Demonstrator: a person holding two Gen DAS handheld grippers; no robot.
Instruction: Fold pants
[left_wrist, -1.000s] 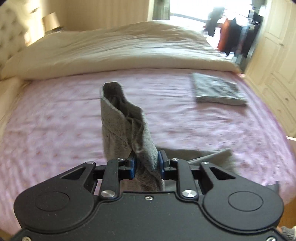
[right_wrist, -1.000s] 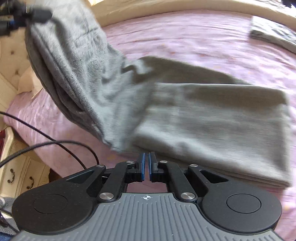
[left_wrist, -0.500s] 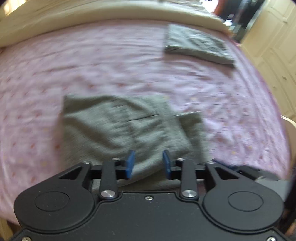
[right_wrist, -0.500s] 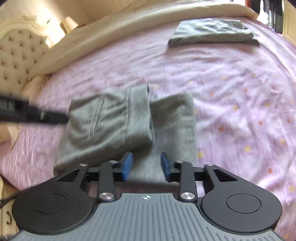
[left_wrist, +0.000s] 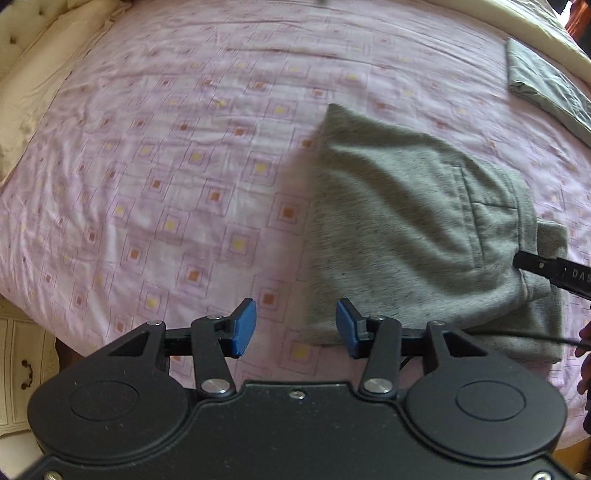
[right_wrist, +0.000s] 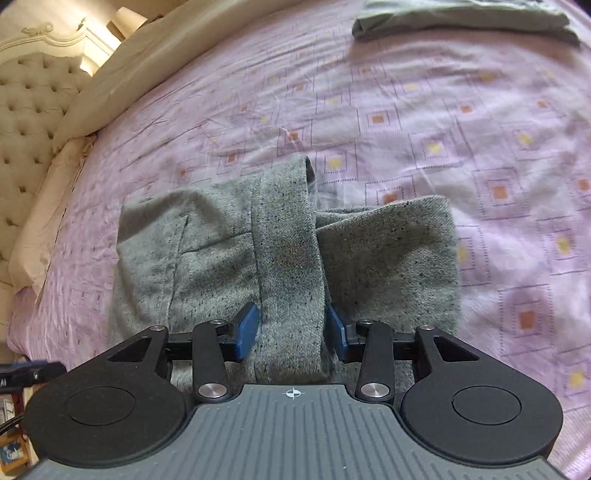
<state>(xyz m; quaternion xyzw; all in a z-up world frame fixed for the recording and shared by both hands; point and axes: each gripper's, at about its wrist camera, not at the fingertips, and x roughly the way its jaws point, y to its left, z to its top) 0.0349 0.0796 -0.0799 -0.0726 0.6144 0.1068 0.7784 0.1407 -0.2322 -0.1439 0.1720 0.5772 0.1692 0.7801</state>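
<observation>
Jaws on both tools have just been opening and stand apart. The left gripper (left_wrist: 295, 325) hangs over bare pink bedsheet (left_wrist: 166, 155) beside the near corner of the grey pants (left_wrist: 399, 229), its right pad by the cloth edge, nothing held. The right gripper (right_wrist: 291, 328) straddles the waistband strip (right_wrist: 288, 258) of the same pants, cloth between the pads; they seem not to press it, though the view is tight there. The pants lie folded near the bed's edge, a lower layer jutting out on one side. Beyond, well apart, a second folded grey garment (right_wrist: 461, 18) lies beside the cream duvet (right_wrist: 147, 74). The risk: pinching only the top layer would peel the stack open, and a pull could drag the loose bundle off the near edge.
</observation>
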